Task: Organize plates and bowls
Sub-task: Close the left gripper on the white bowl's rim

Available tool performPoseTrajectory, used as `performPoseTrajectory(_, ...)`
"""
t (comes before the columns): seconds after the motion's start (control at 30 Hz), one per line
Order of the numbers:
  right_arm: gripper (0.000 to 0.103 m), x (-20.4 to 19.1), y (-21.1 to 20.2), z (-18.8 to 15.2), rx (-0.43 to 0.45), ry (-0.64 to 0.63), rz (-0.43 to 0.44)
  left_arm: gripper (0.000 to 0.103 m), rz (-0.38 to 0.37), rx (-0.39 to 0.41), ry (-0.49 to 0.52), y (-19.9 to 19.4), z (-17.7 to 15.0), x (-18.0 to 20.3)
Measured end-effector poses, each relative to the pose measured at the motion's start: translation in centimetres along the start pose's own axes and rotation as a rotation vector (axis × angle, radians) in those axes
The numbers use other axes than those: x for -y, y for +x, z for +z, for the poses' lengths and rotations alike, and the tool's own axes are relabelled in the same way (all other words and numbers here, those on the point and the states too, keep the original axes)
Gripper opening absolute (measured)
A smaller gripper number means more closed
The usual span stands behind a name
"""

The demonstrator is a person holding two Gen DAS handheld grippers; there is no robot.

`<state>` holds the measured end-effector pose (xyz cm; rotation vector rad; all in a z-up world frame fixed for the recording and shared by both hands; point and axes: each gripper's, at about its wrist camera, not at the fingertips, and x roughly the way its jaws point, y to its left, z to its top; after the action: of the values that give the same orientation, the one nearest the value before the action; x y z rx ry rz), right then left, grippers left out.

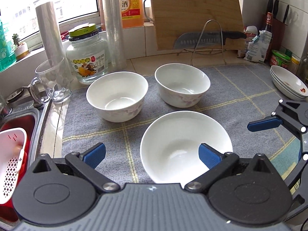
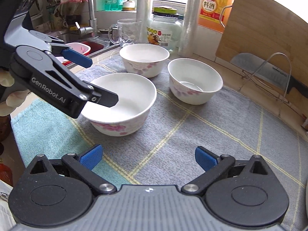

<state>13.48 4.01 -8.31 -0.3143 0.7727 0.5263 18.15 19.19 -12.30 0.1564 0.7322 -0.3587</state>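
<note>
Three white flowered bowls stand on the grey checked cloth (image 1: 240,100). The nearest bowl (image 1: 184,146) (image 2: 123,104) has my left gripper (image 1: 152,156) (image 2: 100,80) open across its left rim, one finger inside the bowl and the other outside. Behind it stand the far left bowl (image 1: 117,96) (image 2: 144,59) and the far right bowl (image 1: 182,84) (image 2: 194,80). A stack of white plates (image 1: 288,84) rests at the cloth's right edge. My right gripper (image 2: 148,157) hovers open and empty above the cloth, right of the nearest bowl; one of its pads (image 1: 263,124) shows in the left wrist view.
A glass mug (image 1: 52,80), a jar (image 1: 87,57) and a roll of film stand at the back left. A wooden cutting board (image 1: 196,13) and a cleaver (image 1: 204,38) lean on a wire rack behind. The sink (image 1: 28,119), holding a red-and-white basket (image 1: 13,154), lies left.
</note>
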Motion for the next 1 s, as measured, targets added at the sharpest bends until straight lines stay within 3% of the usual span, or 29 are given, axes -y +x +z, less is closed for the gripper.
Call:
performPoseTrajectory(0.13, 0.103, -1.3, 1.2, 0.9, 0.008, -0.037, 0.015, 0.099, 0.006, -0.007, -0.008, 0.8, 0.0, -1.2)
performPoseTrajectory(0.4, 0.103, -2.3, 2.7, 2.0, 0.020, -0.040, 0.026, 0.075, -0.076, -0.048, -0.040, 1.9, -0.1, -2.1)
performPoseTrajectory(0.63, 0.102, -2.4, 2.9, 2.1, 0.026, -0.049, 0.038, 0.066, -0.123, -0.063, -0.032, 2.3, 0.0, -1.8)
performPoseTrajectory(1.0, 0.089, -2.6, 2.7, 2.4, 0.037, -0.075, 0.063, 0.057, -0.173, -0.074, -0.011, 2.9, 0.4, -1.2)
